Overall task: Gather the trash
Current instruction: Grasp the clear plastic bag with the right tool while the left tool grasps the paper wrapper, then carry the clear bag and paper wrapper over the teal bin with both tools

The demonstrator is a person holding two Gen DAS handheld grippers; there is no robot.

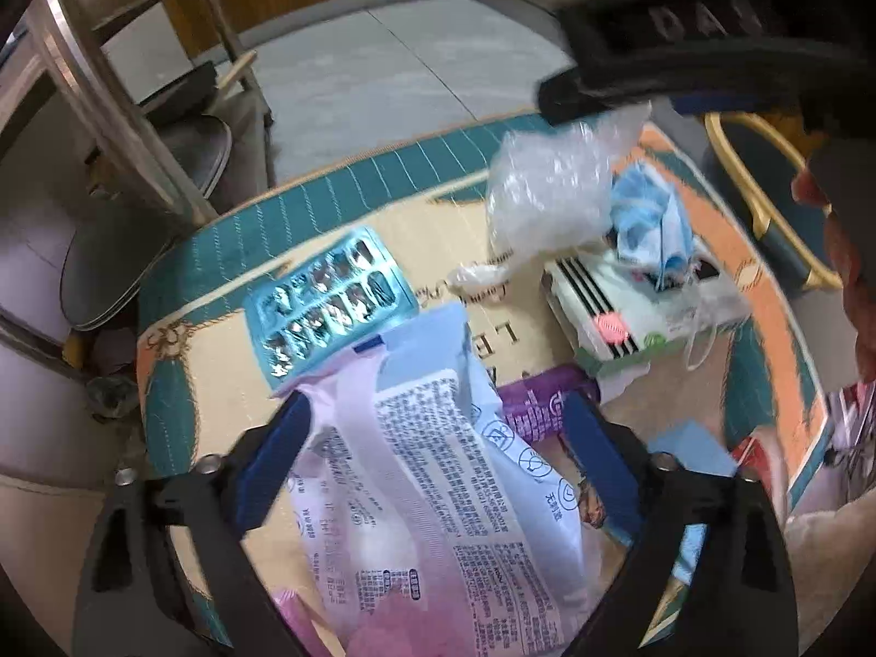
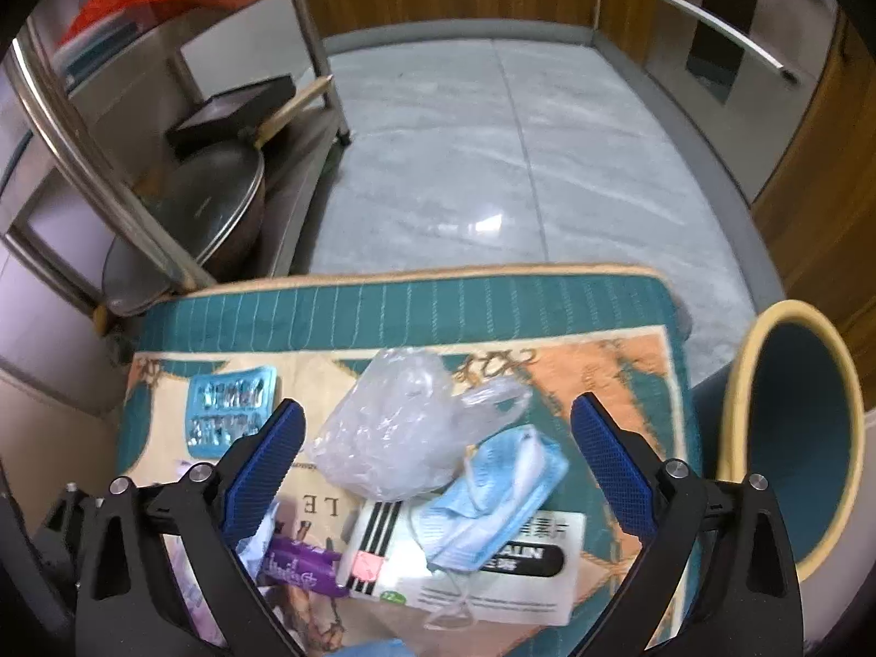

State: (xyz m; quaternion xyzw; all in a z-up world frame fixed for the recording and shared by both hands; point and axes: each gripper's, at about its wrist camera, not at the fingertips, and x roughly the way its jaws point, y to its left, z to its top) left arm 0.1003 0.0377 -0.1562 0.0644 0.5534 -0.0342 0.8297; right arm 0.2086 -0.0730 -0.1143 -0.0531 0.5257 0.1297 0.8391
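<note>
1. Teal-bordered mat lay on the floor, strewn with trash.
2. Left tongs stood wide astride a pink-and-white wrapper, pads not pressing it.
3. Right tongs gaped wide over a crumpled clear plastic bag and a blue face mask lying on a white box.
4. Blister pack lay to the left; a bin sat just right of the mat.

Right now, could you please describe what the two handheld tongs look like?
Both the left tongs and the right tongs look alike: black angular frames with silver bolts, carrying flat blue pads with a fine gridded texture. No cables or sleeves are visible.
</note>
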